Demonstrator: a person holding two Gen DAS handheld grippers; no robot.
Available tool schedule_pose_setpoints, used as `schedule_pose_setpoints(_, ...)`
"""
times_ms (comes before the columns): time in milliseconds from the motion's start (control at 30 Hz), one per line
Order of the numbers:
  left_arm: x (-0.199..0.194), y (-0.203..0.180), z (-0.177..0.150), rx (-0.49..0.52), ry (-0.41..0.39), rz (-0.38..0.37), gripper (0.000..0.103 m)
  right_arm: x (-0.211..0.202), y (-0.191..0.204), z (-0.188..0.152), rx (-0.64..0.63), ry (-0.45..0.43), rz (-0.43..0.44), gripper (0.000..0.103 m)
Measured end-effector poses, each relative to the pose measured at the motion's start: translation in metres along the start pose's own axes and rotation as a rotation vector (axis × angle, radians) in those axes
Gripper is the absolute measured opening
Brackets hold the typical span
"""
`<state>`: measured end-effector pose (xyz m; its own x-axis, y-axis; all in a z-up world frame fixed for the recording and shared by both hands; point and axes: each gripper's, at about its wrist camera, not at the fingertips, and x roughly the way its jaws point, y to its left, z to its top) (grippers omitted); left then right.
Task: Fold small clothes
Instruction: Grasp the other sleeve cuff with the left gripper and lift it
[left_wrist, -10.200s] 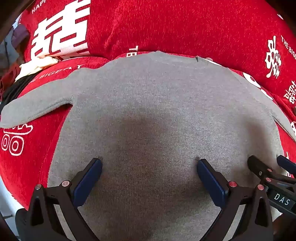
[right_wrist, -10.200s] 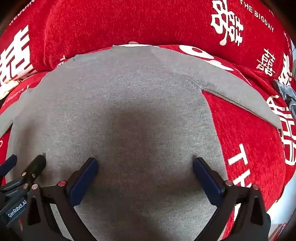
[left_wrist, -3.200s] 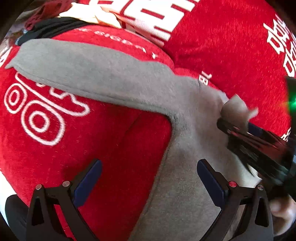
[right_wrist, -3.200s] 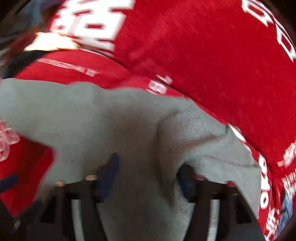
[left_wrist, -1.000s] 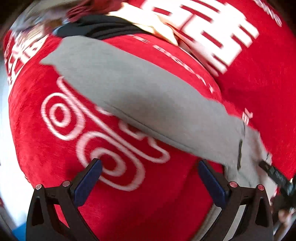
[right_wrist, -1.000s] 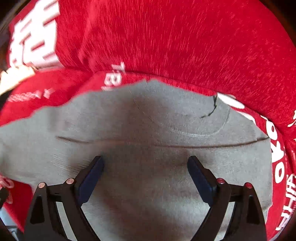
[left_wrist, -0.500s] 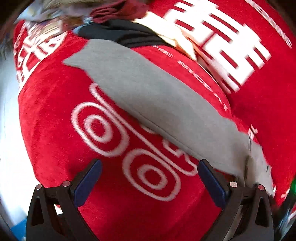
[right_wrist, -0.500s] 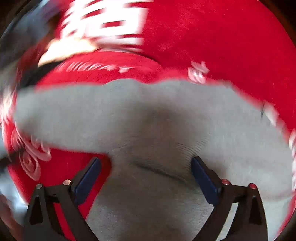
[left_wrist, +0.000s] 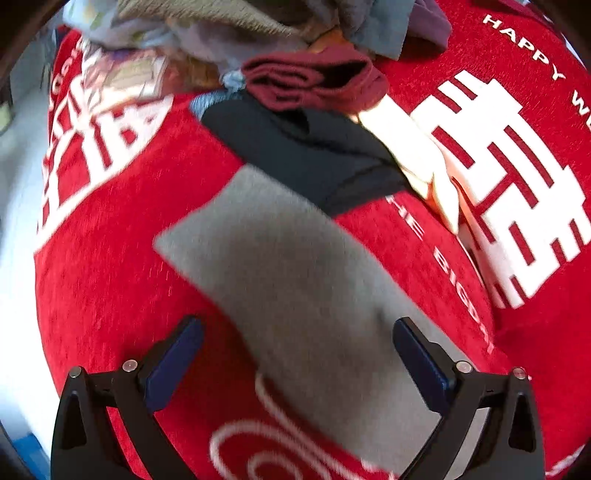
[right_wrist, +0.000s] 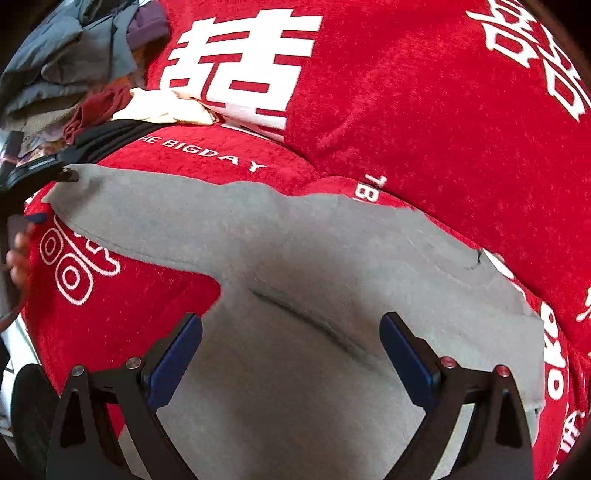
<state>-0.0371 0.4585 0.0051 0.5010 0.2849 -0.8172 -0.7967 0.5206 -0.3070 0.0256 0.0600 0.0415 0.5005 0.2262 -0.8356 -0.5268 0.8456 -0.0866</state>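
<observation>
A small grey sweater (right_wrist: 332, 302) lies flat on the red sofa cover, neckline toward the backrest. Its left sleeve (left_wrist: 295, 280) stretches out across the red fabric. My left gripper (left_wrist: 295, 354) is open and straddles that sleeve just short of its cuff. In the right wrist view the left gripper's fingertips (right_wrist: 68, 173) sit right at the sleeve cuff. My right gripper (right_wrist: 291, 347) is open and empty above the sweater's body near the left armpit, over a crease in the cloth.
A pile of other clothes lies at the sofa's left end: a black garment (left_wrist: 306, 151), a maroon one (left_wrist: 314, 81), a cream one (right_wrist: 162, 107) and grey and blue pieces. The red backrest cushion (right_wrist: 406, 110) rises behind the sweater. The seat edge drops off at the left.
My left gripper has moved outward along the sleeve toward its cuff. My right gripper has shifted left from the neckline to the armpit area. Both stayed open.
</observation>
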Motion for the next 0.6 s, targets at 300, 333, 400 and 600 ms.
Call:
schedule_pose_setpoints(300, -0.009, 0.029, 0.005, -0.056, -0.006, -0.135, 0.009, 0.025, -0.009, 0.034, 0.051, 0.022, -0.039, 0.098)
schedule_pose_setpoints(333, -0.014, 0.030, 0.004, -0.054, -0.017, -0.150, 0.009, 0.035, -0.007, 0.041, 0.053, 0.040, -0.042, 0.098)
schedule_pose_setpoints(400, -0.023, 0.030, 0.004, -0.047, -0.034, -0.176, 0.009, 0.059, 0.004, 0.058, 0.046, 0.077, -0.062, 0.098)
schedule_pose_setpoints(600, -0.045, 0.028, 0.002, 0.011, -0.071, -0.200, 0.009, 0.128, 0.058, 0.082, -0.036, 0.192, -0.181, 0.098)
